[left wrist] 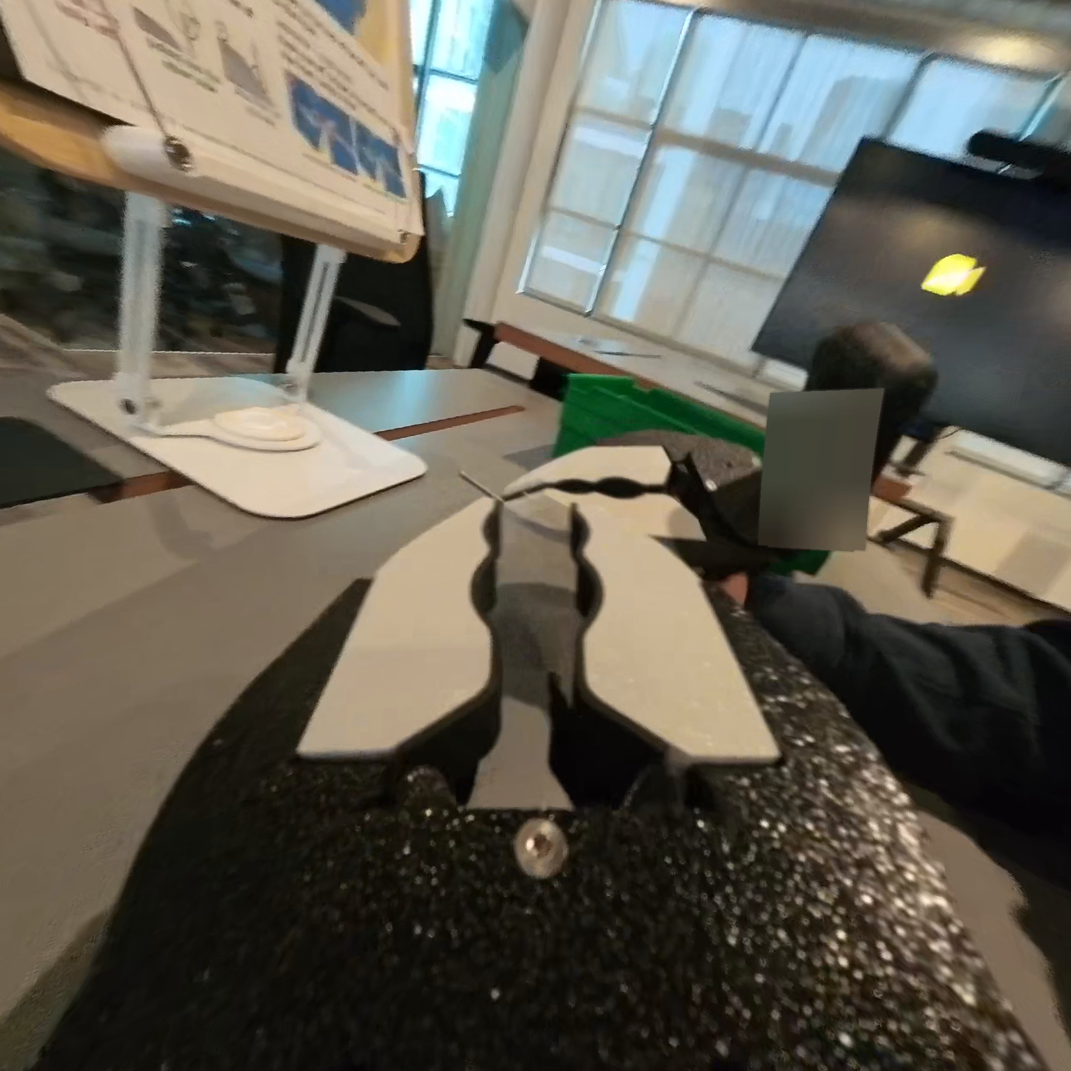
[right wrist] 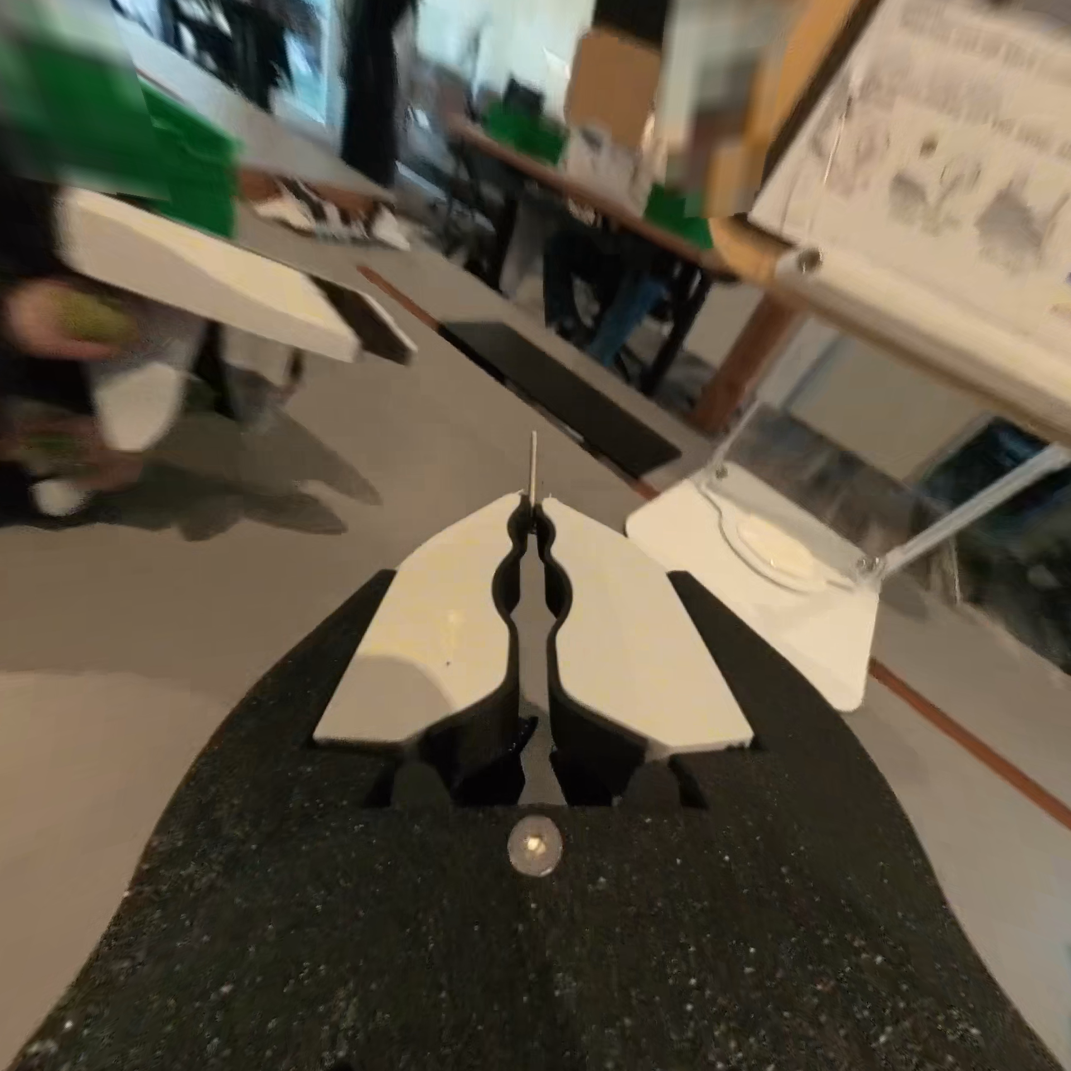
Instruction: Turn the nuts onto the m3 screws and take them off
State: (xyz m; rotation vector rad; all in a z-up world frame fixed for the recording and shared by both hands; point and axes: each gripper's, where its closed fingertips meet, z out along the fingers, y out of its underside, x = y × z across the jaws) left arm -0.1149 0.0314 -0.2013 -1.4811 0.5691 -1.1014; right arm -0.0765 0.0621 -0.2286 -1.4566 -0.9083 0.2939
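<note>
Item: m3 screw (right wrist: 533,463), pinched at its lower end in my right gripper (right wrist: 531,503); thread projects clear of the tips.

My left gripper (left wrist: 534,510) stands parted, holding nothing, just beside the screw. No nut visible. Best practice, I judge: hold the screw steady and meet it in line with its axis. Surface: grey table (left wrist: 116,579). White stand base (right wrist: 782,608) near, right of the screw; windows (left wrist: 695,174) beyond.
</note>
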